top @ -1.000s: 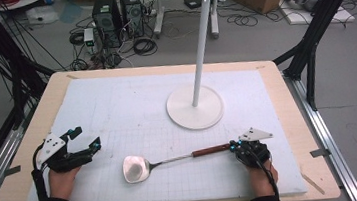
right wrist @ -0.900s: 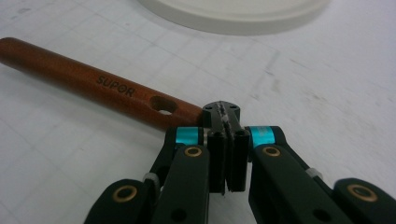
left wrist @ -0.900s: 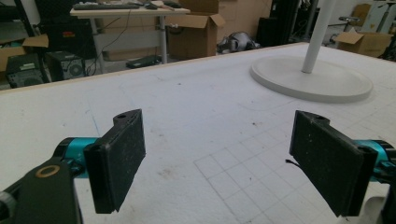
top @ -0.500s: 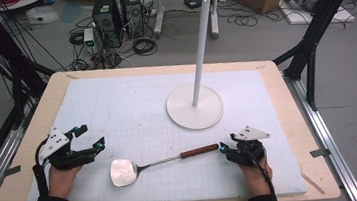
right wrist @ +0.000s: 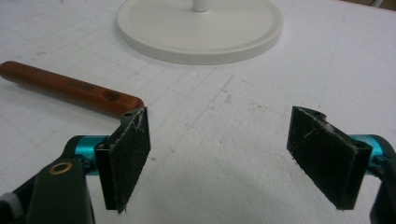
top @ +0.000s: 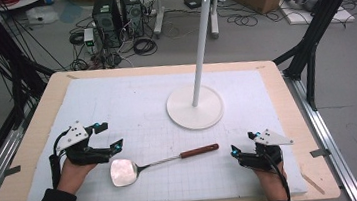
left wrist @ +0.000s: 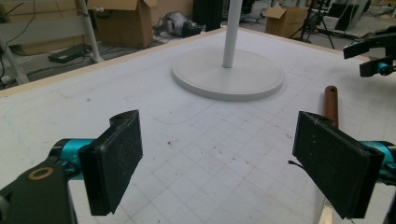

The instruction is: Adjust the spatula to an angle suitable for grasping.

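1. A wooden table [top: 30,141] carried a white gridded mat [top: 138,115] over most of its top.
2. A white stand [top: 195,106] stood on the mat's far right.
3. A spatula [top: 158,162] lay flat near the front edge, its wooden handle pointing right.

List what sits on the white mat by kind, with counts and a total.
Spatula: 1
Stand: 1
Hand-held tool: 2, left and right, both open
Total: 4
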`<state>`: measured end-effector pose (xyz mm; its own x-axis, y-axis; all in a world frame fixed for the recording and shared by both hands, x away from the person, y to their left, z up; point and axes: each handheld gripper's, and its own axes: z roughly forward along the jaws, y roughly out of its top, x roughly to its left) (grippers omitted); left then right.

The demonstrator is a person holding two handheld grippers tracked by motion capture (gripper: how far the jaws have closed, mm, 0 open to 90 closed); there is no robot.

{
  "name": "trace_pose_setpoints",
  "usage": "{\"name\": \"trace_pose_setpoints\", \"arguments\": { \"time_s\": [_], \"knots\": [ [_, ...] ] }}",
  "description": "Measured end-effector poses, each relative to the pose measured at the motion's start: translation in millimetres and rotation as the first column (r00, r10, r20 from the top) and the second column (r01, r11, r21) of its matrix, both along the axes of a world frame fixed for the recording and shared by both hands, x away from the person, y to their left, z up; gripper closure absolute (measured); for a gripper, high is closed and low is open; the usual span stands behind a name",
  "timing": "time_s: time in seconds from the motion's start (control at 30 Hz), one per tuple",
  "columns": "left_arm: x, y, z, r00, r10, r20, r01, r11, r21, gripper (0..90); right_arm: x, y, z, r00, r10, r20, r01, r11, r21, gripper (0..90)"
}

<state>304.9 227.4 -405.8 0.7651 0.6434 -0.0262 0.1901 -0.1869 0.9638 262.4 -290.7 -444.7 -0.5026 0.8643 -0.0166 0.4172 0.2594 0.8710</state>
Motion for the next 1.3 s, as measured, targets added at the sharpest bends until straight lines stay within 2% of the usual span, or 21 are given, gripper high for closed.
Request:
{"name": "trace_pose_setpoints", "arguments": {
  "time_s": [0.2, 0.3, 0.4, 0.47, 0.5, 0.6, 0.67, 0.77, 0.83, 0.97, 1.07, 1.13, 1.2, 1.23, 1.3],
  "knots": [
    [1.8, -13.9, 6.1, 0.9992, -0.04, -0.003, 0.04, 0.999, 0.017, 17.0, -2.5, -9.6, 1.7, 0.9998, -0.018, 0.007, 0.018, 1.0, 0.018, 19.2],
    [4.1, -25.4, 10.7, 0.9968, -0.079, -0.007, 0.08, 0.9959, 0.044, 18.3, -4.0, -13.1, 3.2, 0.9997, -0.022, 0.006, 0.022, 1.0, 0.018, 19.1],
    [7.8, -40.3, 16.0, 0.9905, -0.137, -0.017, 0.138, 0.9876, 0.075, 21.4, -5.2, -15.4, 3.2, 0.9996, -0.027, 0.011, 0.027, 0.999, 0.02, 19.1],
    [10.8, -53.0, 18.9, 0.9804, -0.193, -0.04, 0.196, 0.9753, 0.102, 24.5, -6.0, -15.3, 2.5, 0.9996, -0.026, 0.006, 0.026, 0.999, 0.018, 19.1],
    [12.0, -60.3, 20.2, 0.9724, -0.226, -0.059, 0.231, 0.9655, 0.12, 27.2, -5.9, -15.3, 2.0, 0.9997, -0.022, 0.007, 0.021, 1.0, 0.011, 19.1],
    [15.4, -85.6, 22.7, 0.9434, -0.314, -0.107, 0.329, 0.9289, 0.171, 32.0, -6.0, -14.1, 0.9, 0.9998, -0.018, 0.001, 0.018, 1.0, 0.006, 19.1],
    [18.0, -103.1, 22.8, 0.926, -0.353, -0.135, 0.374, 0.9037, 0.208, 32.0, -5.7, -14.0, 0.8, 0.9999, -0.014, -0.002, 0.014, 1.0, 0.005, 19.1],
    [21.8, -126.3, 19.8, 0.9044, -0.39, -0.173, 0.423, 0.8718, 0.247, 31.9, -5.6, -13.3, 0.7, 1.0, -0.008, 0.001, 0.008, 1.0, 0.002, 19.1],
    [24.7, -139.6, 16.2, 0.8947, -0.396, -0.207, 0.441, 0.857, 0.267, 31.4, -5.5, -13.0, 0.4, 1.0, -0.002, 0.004, 0.002, 1.0, -0.001, 19.1],
    [28.6, -161.9, 9.0, 0.8773, -0.41, -0.25, 0.473, 0.8266, 0.305, 32.1, -6.4, -13.7, -0.1, 1.0, -0.001, -0.001, 0.001, 1.0, -0.004, 19.1],
    [31.0, -175.6, 2.7, 0.8624, -0.417, -0.287, 0.5, 0.793, 0.349, 36.0, -6.5, -14.2, -0.6, 1.0, 0.002, 0.001, -0.002, 1.0, -0.005, 19.1],
    [31.9, -183.7, -2.1, 0.8572, -0.411, -0.31, 0.506, 0.7841, 0.359, 37.0, -6.7, -13.6, -0.9, 1.0, 0.004, 0.0, -0.004, 1.0, -0.005, 19.1],
    [33.6, -190.4, -6.7, 0.8505, -0.41, -0.329, 0.516, 0.77, 0.375, 39.4, -6.8, -13.1, -1.1, 1.0, 0.009, -0.003, -0.009, 1.0, -0.006, 19.1],
    [33.8, -194.0, -8.9, 0.847, -0.406, -0.343, 0.52, 0.7668, 0.376, 40.6, -6.6, -12.7, -1.3, 1.0, 0.008, -0.002, -0.008, 1.0, -0.006, 19.1],
    [34.9, -201.3, -12.2, 0.841, -0.398, -0.366, 0.528, 0.752, 0.395, 41.9, -6.3, -11.9, -1.2, 0.9999, 0.013, -0.004, -0.013, 1.0, -0.009, 19.2]
  ]
}}
